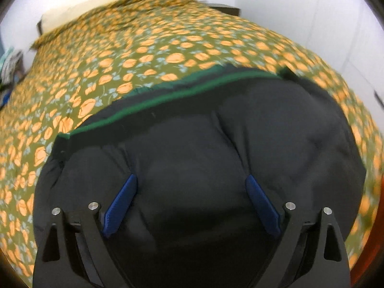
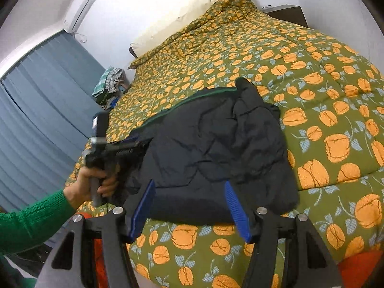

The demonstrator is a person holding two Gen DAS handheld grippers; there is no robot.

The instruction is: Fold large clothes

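A large black padded jacket [image 2: 216, 148] with a green edge lies folded on the flowered bed; in the left wrist view it [image 1: 204, 132] fills the lower half. My left gripper [image 1: 190, 180] is open, its blue pads [image 1: 120, 206] pressed down into the jacket's near left edge; it also shows in the right wrist view [image 2: 134, 144] at the jacket's left side. My right gripper [image 2: 189, 184] is open, its blue pads [image 2: 236, 211] standing either side of the jacket's near edge, empty.
The bed's green quilt with orange flowers [image 2: 324, 120] spreads around the jacket. A cream pillow [image 2: 192, 7] lies at the head. A pile of clothes [image 2: 110, 84] and blue curtains [image 2: 36, 110] stand left of the bed. A dark nightstand [image 2: 288, 14] is far right.
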